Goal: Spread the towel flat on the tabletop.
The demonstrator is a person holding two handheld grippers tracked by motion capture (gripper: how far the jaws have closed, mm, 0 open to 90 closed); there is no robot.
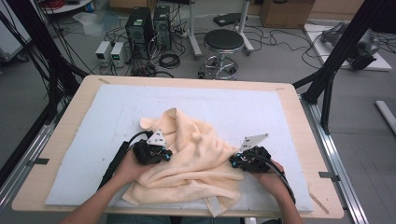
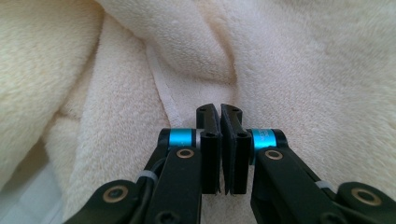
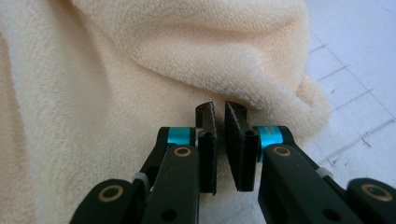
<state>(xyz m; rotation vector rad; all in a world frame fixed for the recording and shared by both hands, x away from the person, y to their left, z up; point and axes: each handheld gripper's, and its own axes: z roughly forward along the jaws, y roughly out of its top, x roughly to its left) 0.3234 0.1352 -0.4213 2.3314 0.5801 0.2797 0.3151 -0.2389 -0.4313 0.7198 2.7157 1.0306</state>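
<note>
Black jaws of my left tool [image 2: 219, 116] sit pressed together in the left gripper view, tips right at a stitched hem of the cream-yellow terry towel [image 2: 280, 70]; no cloth visibly caught between the pads, so I read it as shut and empty, nose against the fabric. Same story for my right tool [image 3: 219, 114]: jaws all but together, a thin slit between them, nothing seen in that slit, tips just under a rolled fold of the towel [image 3: 196, 51].

High view: towel [image 1: 196, 158] lies crumpled in the near middle of the white foam mat [image 1: 233, 100] on the light wooden surface [image 1: 65, 121]. Rough long axis runs from a far-left corner down to a near-right hanging tab at the mat's near edge. My left tool [image 1: 161, 154] is at the towel's left side, my right tool [image 1: 236, 161] at its right side, both level with the bulk of the heap, pointing inward toward each other.

Key relation: cloth lies between the two tools, right of the left one, left of the right one. Both are equally close, touching or nearly so. Judgement: next move needs jaws spread first, then a pinch on each side edge; the left has the hem straight ahead, the right has a fold above its tips.
</note>
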